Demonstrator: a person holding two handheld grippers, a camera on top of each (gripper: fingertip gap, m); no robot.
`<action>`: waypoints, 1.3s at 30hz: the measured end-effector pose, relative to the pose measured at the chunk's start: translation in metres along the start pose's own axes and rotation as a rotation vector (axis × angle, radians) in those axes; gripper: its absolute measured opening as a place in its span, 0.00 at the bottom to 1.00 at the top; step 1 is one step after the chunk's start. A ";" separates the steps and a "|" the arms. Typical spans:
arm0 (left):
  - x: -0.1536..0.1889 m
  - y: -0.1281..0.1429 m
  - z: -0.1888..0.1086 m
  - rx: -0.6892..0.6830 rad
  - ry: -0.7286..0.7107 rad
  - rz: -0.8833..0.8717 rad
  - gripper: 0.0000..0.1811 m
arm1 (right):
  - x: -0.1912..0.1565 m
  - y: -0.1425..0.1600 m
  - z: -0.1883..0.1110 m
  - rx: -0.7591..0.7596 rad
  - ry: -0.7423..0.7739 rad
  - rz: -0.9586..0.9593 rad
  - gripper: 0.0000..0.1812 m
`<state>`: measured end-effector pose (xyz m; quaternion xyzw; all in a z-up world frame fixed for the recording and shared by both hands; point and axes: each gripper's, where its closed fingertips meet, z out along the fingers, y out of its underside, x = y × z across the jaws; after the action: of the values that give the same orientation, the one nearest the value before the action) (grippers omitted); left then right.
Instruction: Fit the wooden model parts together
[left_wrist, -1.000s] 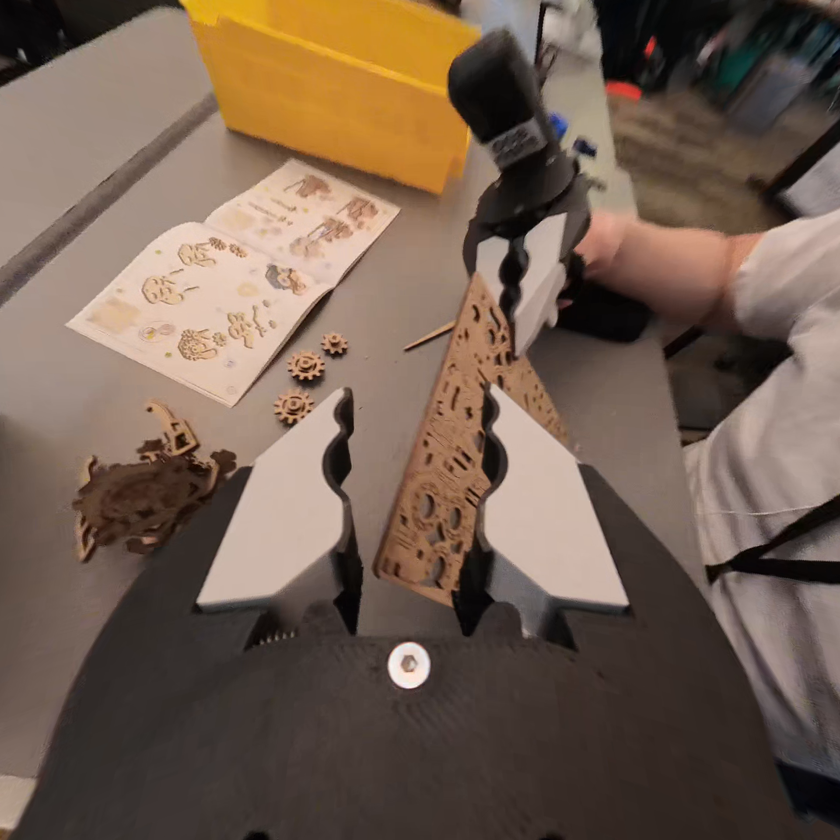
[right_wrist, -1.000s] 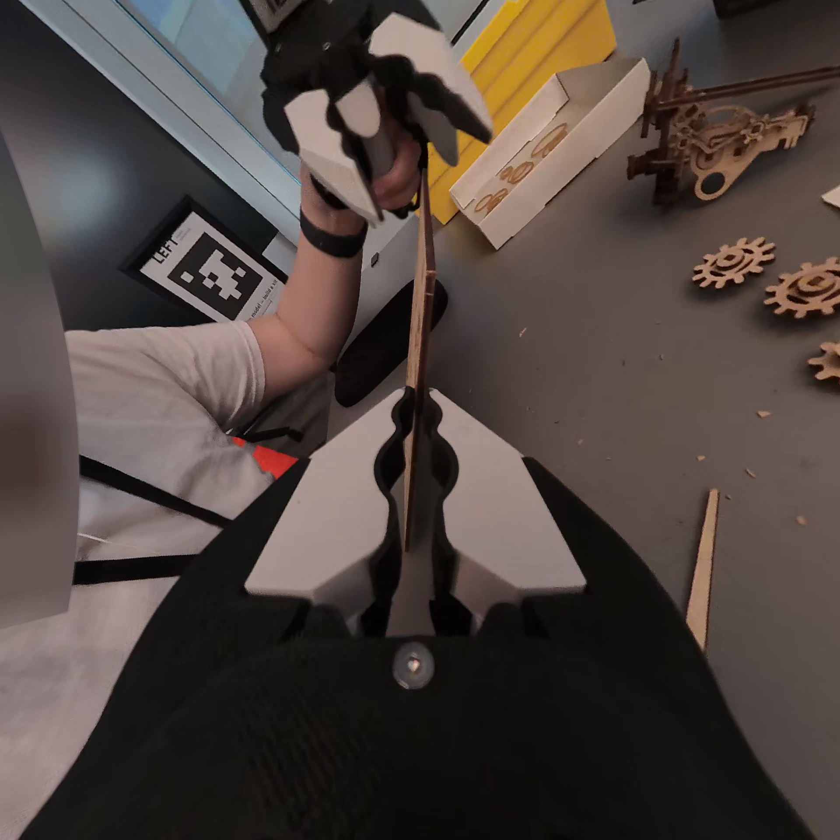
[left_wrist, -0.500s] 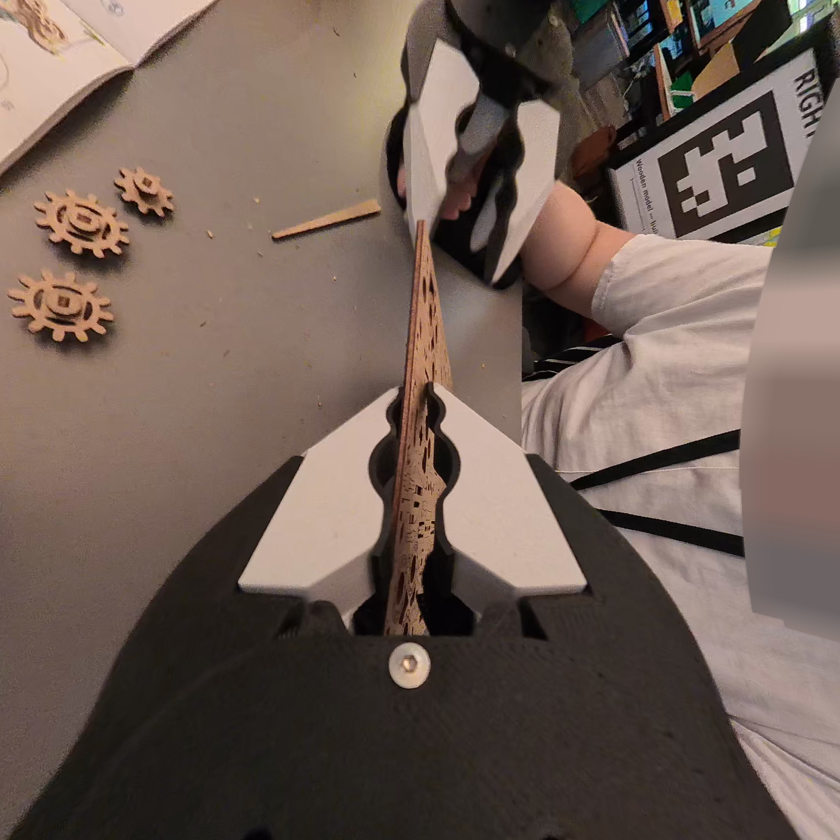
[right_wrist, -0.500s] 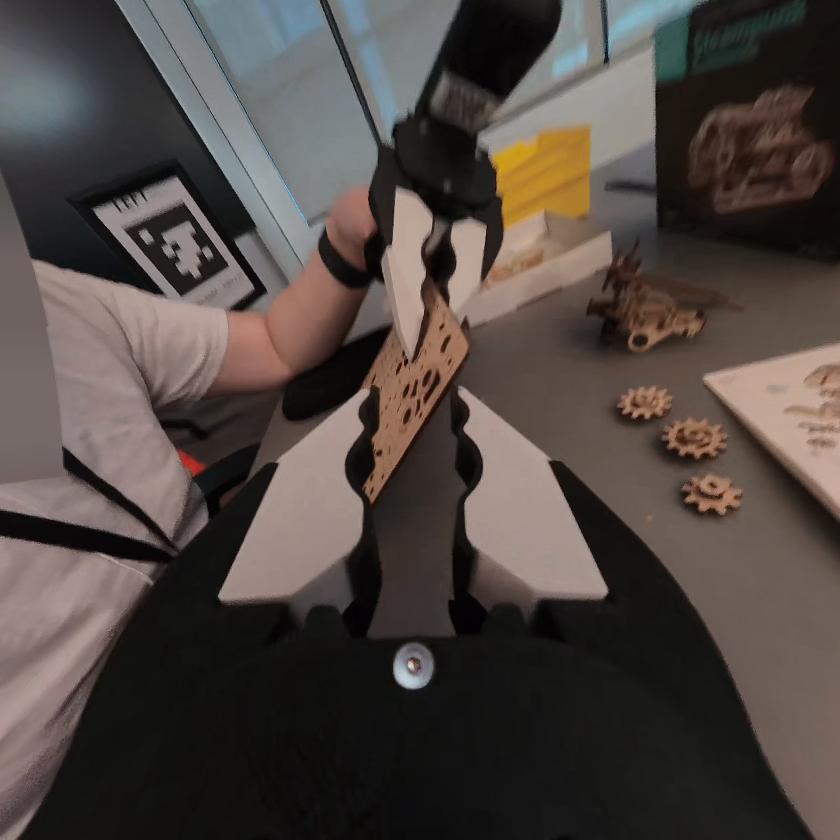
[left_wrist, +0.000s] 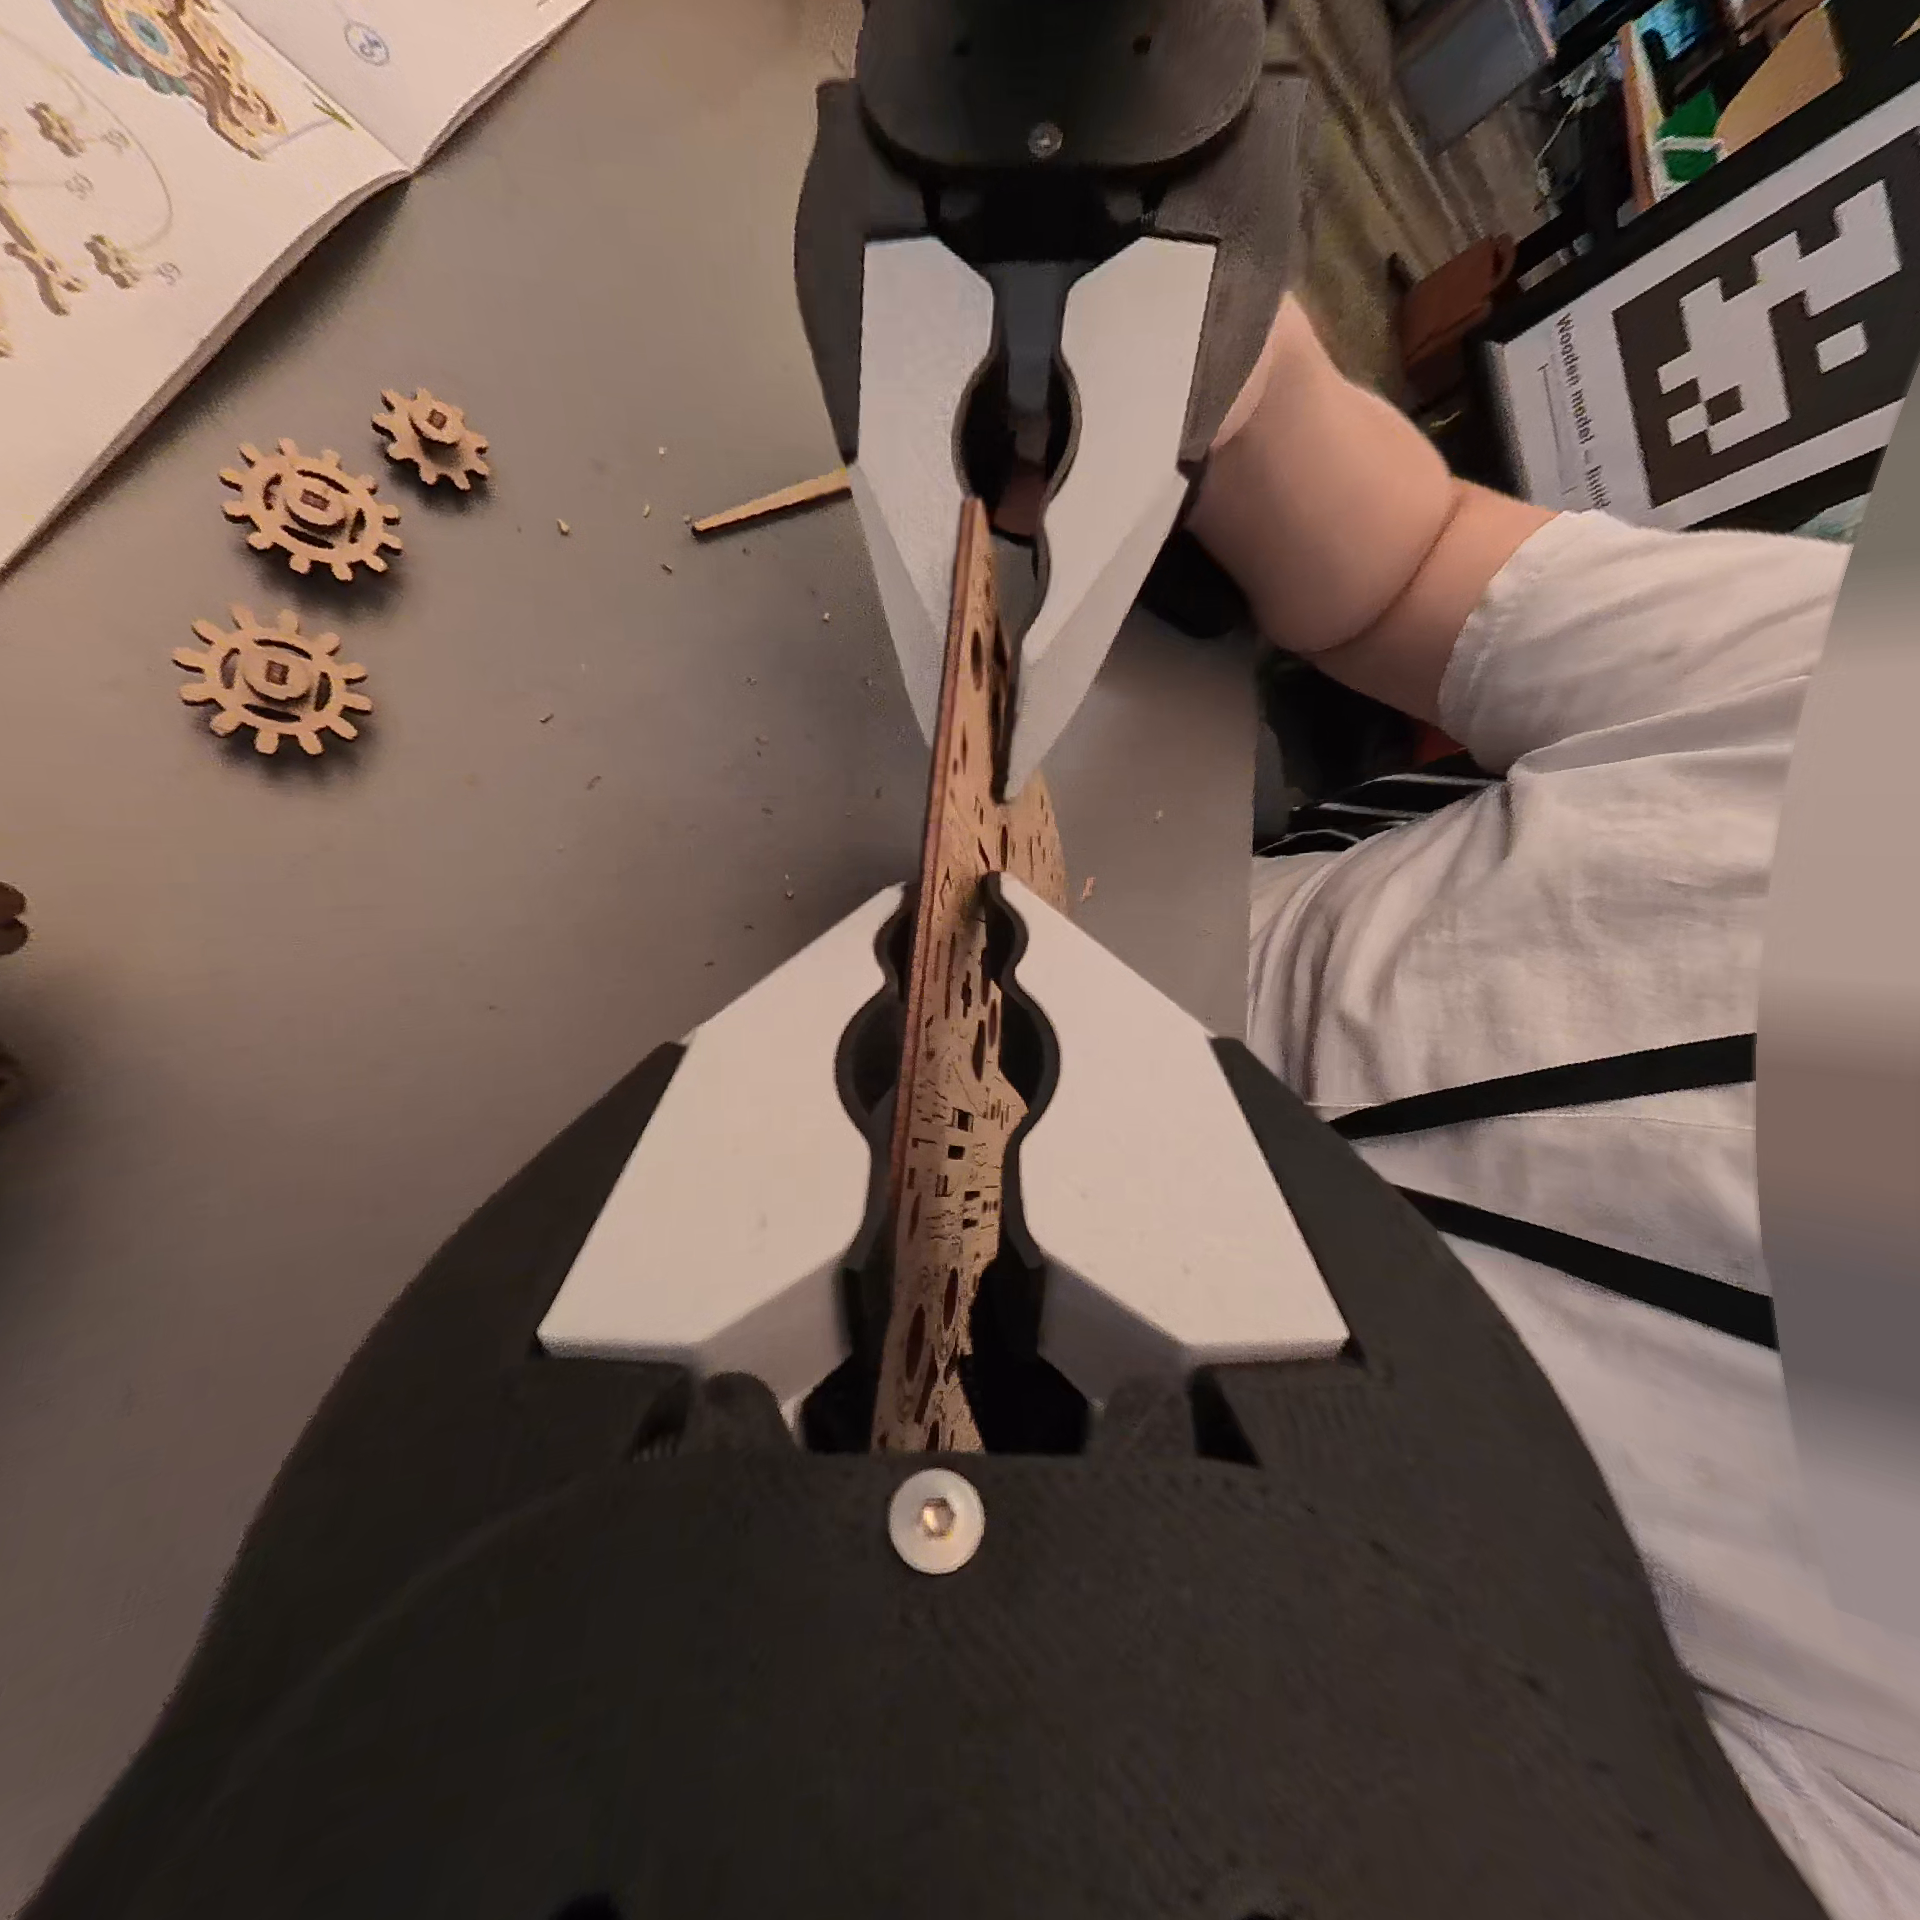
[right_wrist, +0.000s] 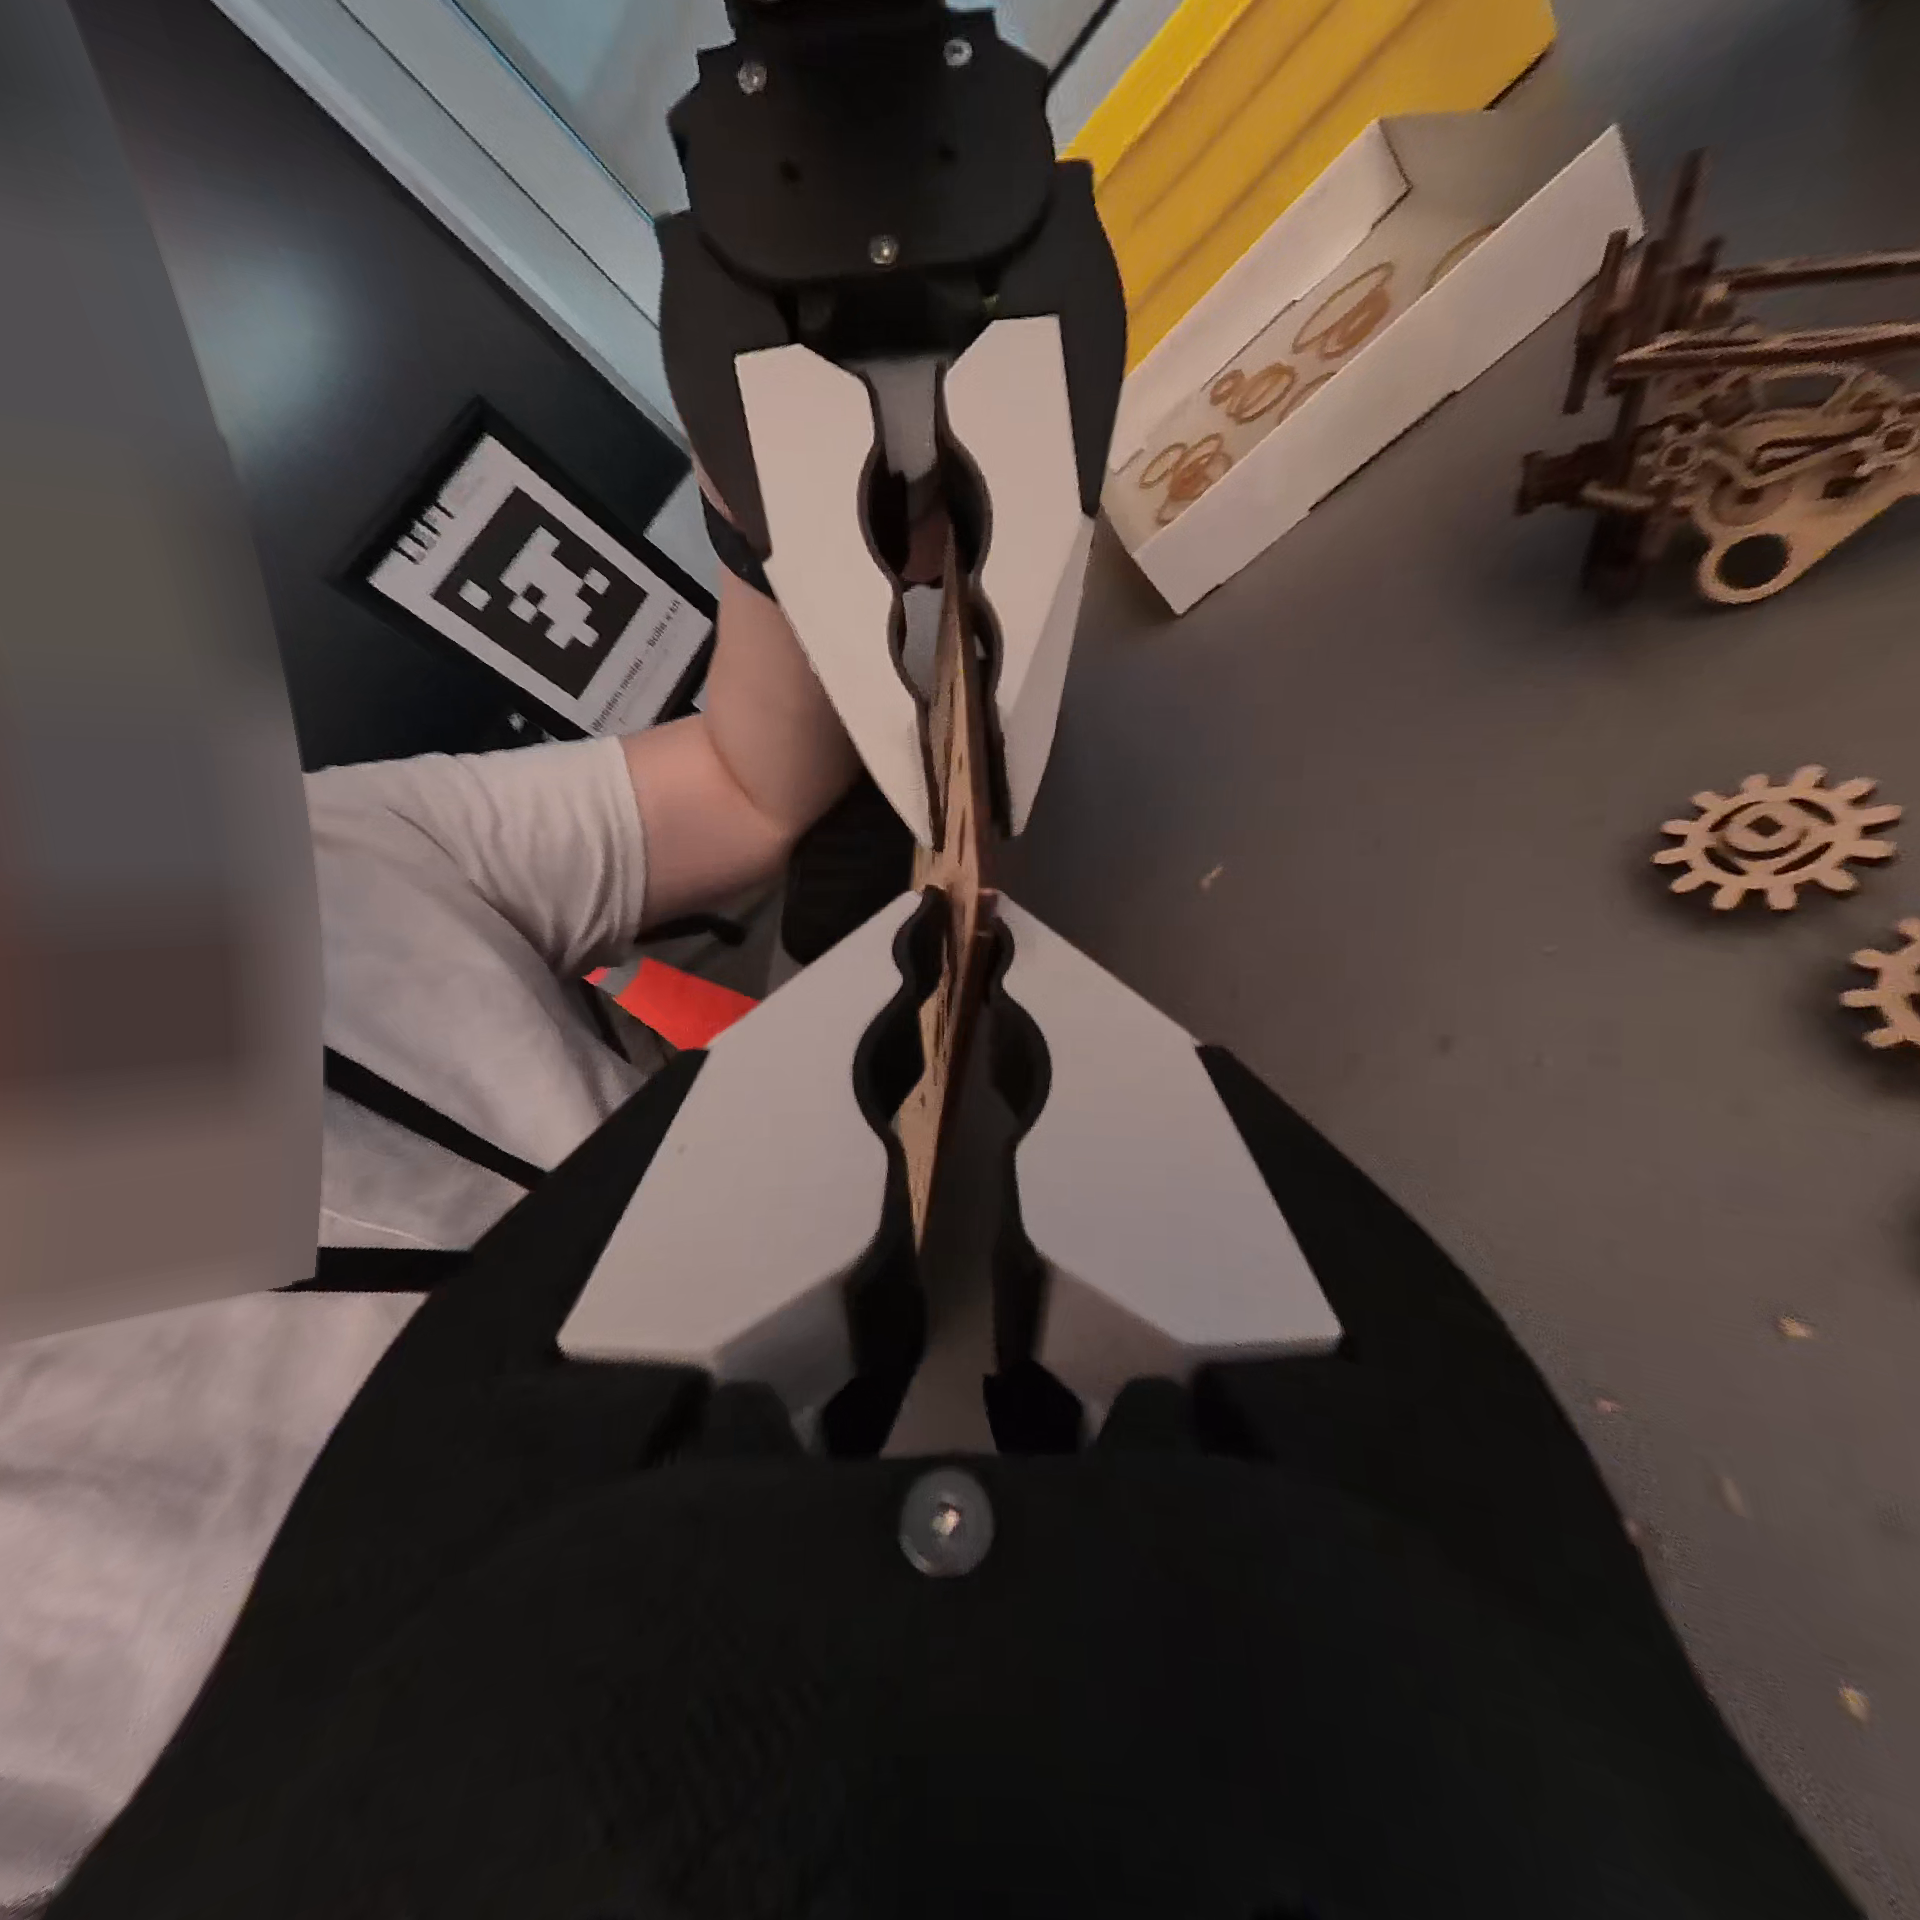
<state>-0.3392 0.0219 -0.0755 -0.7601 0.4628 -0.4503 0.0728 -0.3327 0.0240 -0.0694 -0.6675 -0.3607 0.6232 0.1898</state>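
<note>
This is looking like a lab or hobby workshop set up for recording. A grey worktop (left_wrist: 436, 935) is carrying loose wooden gears (left_wrist: 272, 681), an open instruction booklet (left_wrist: 156, 208) at ten o'clock and scattered wood crumbs. Printed black-and-white marker boards (left_wrist: 1756, 343) are standing at two o'clock beside cluttered shelving (left_wrist: 1621, 94). A yellow bin (right_wrist: 1299, 125), a white cardboard tray (right_wrist: 1382, 343) and a half-built wooden model (right_wrist: 1756, 457) are sitting toward one o'clock, with glass partition framing (right_wrist: 499, 135) behind.
</note>
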 end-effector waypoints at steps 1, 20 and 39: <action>0.001 0.000 -0.001 -0.007 -0.005 0.014 0.06 | -0.003 0.000 0.000 0.013 -0.018 0.008 0.01; 0.002 -0.001 0.007 -0.033 -0.063 0.001 0.07 | 0.001 0.001 -0.002 0.087 0.042 0.048 0.02; 0.008 -0.001 0.005 -0.028 -0.052 -0.031 0.06 | -0.003 0.001 -0.004 0.093 0.076 -0.018 0.04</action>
<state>-0.3335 0.0148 -0.0737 -0.7796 0.4552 -0.4248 0.0674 -0.3284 0.0217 -0.0676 -0.6778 -0.3298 0.6119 0.2396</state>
